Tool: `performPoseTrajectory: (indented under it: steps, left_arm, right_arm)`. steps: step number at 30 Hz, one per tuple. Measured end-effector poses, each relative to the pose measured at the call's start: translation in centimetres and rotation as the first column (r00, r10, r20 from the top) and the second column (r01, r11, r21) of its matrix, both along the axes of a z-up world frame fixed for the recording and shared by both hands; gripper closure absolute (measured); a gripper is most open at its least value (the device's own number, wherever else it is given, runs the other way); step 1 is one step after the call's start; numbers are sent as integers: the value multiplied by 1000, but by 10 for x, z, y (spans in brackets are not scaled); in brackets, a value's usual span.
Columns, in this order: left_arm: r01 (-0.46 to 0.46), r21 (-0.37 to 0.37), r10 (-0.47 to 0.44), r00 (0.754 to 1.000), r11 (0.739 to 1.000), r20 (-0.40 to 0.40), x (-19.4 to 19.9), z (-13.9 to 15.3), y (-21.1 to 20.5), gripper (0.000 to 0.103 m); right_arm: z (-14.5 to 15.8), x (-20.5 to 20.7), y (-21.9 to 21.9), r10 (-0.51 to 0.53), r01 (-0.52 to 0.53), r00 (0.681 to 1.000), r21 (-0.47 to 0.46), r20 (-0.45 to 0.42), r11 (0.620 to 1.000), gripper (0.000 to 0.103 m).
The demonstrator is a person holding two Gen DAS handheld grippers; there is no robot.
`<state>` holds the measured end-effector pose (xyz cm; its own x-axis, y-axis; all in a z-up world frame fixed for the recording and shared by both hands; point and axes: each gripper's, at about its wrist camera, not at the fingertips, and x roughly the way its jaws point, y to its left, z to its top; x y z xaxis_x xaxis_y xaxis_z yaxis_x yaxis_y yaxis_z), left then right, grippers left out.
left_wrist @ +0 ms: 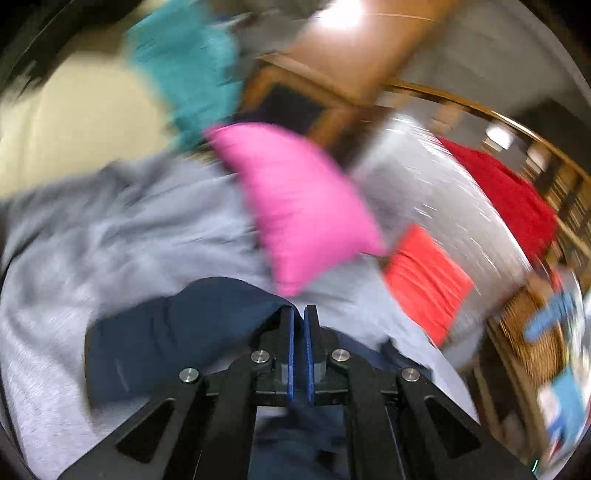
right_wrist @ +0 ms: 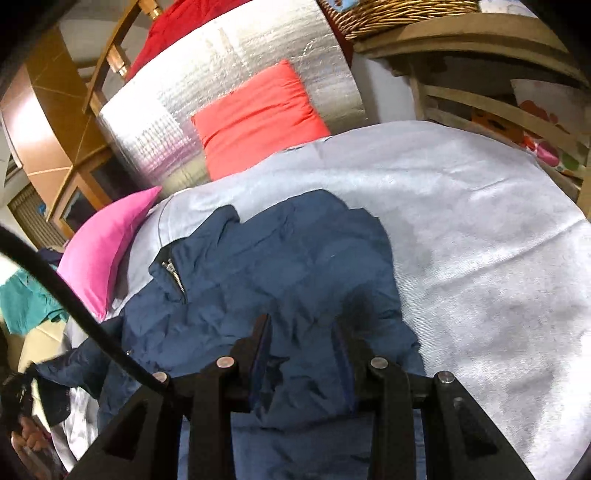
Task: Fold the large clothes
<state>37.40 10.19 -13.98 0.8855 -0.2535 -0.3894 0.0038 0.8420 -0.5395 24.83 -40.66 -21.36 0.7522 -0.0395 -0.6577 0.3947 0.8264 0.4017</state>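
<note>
The right tool [right_wrist: 301,332] is sitting partly open over the jacket [right_wrist: 280,266], with a bunched fold of the navy cloth lying between its fingers and filling the gap; the pads are looking pressed into that fold, so I am reading this as a grip on the near hem. The left tool [left_wrist: 299,325] is showing its blue pads almost together, with only a sliver between them; navy cloth is bunching against its left finger and below the pads, but the picture is smeared with motion and I cannot tell whether any cloth is caught in that sliver. The jacket itself is lying crumpled on the grey bed cover [right_wrist: 480,229], collar and zip [right_wrist: 175,275] pointing toward the pink pillow [right_wrist: 107,251], one side trailing off the near left edge of the bed. To do this step well, both tools should be holding matching points of one edge, keeping the cloth taut between them, and carrying it flat across the body rather than dragging it, so the padded layers are not rucking up underneath. Lifting only high enough to clear the cover is likely to be keeping the fold line straight. Beyond the jacket an orange-red pillow [right_wrist: 258,118] is leaning against a silver foil panel [right_wrist: 221,66], with a wicker basket [right_wrist: 399,14] on the shelf at the far right.
</note>
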Motion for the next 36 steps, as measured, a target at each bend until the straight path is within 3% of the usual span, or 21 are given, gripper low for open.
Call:
performPoseTrajectory:
  steps: [2,5,10,12,14,17,18,20,21,23,24,25,29,32,33,36]
  left_arm:
    - [93,49,-96,993,994,63,-9,15,-37,98]
    - [248,127,-263,958,960,116,-23,27,-101,99]
    - [449,261,-483,872,854,78,-38,13,-206,99]
    - [532,291,-558,830,795,6,-37,-6,-245,99]
    - [583,301,-590,804,755,-76,-33,-26,-270,99]
    - [660,320,-589,751,679,-299,-20,-69,-307,97]
    - [688,325,-561,721,648,-407,-15,-86,-315,96]
    - [713,315,-561,693,627,-452,-17,-93,-313,96]
    - [722,315,-577,686,616,-442,-22,-89,-309,92]
    - [739,324,-615,672,590,-412,-32,-73,-295,72]
    - [744,330,-645,668,580,-372,-40,-60,-283,52]
    - [742,336,-659,670,581,-341,-44,-52,-274,37]
    - [722,312,-693,687,617,-219,-52,-17,-226,33]
    - [645,280,-618,763,711,-187,-29,-9,-188,30]
    - [601,250,-567,799,759,-200,-16,-10,-172,30]
    - [487,163,-445,864,858,-237,10,-20,-138,30]
  right_arm:
    - [1,-3,-5,-15,15,1000,7,5,1000,66]
    - [2,-10,-15,-37,37,999,20,11,999,66]
    - [3,-20,-33,-74,72,997,55,20,996,67]
    - [4,-24,-39,-87,85,996,65,23,994,67]
    - [5,-27,-47,-99,97,995,73,21,993,64]
    - [4,-31,-61,-124,121,992,107,19,987,55]
    - [4,-32,-65,-130,127,991,124,19,984,53]
    - [4,-32,-70,-133,128,991,149,21,980,47]
    - [5,-32,-72,-129,123,991,159,23,980,43]
    - [6,-31,-73,-117,110,993,172,31,979,41]
    - [8,-29,-71,-108,101,993,176,36,979,41]
    - [9,-28,-69,-96,87,995,179,39,980,41]
    - [11,-19,-51,-32,25,999,162,37,986,41]
    - [11,-12,-28,42,-48,998,147,45,988,40]
    - [12,-8,-20,71,-76,996,136,48,988,38]
    - [17,0,14,161,-165,985,76,64,983,29]
